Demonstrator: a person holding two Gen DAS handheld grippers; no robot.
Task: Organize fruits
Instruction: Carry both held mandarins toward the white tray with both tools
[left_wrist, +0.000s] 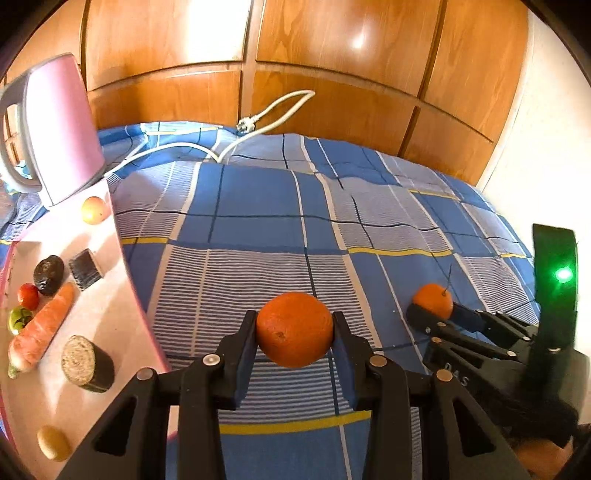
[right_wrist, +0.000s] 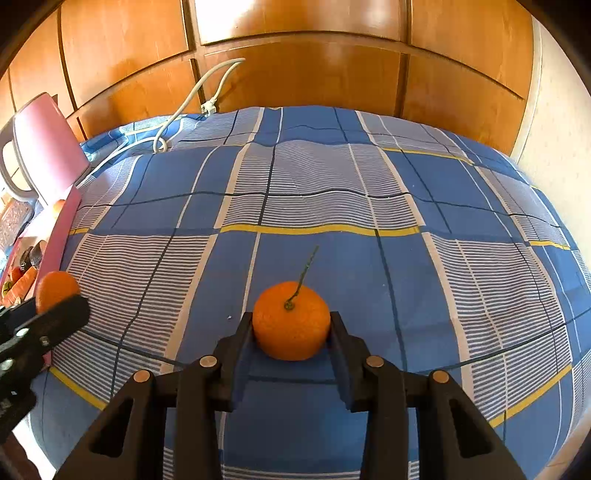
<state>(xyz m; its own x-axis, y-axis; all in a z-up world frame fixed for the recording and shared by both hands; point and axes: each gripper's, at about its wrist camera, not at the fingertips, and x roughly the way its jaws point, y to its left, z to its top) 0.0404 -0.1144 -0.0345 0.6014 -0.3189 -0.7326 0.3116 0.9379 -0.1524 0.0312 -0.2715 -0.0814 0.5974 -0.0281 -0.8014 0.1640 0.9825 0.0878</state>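
Observation:
My left gripper is shut on an orange and holds it above the blue checked cloth. My right gripper is shut on a stemmed tangerine low over the cloth. The right gripper with its tangerine also shows at the right of the left wrist view. The left gripper's orange shows at the left edge of the right wrist view. A pink tray lies left of the left gripper.
On the tray lie a carrot, a red tomato, a green tomato, a peach-coloured fruit, a kiwi and dark cut pieces. A pink kettle stands behind, its white cord running to the wooden wardrobe.

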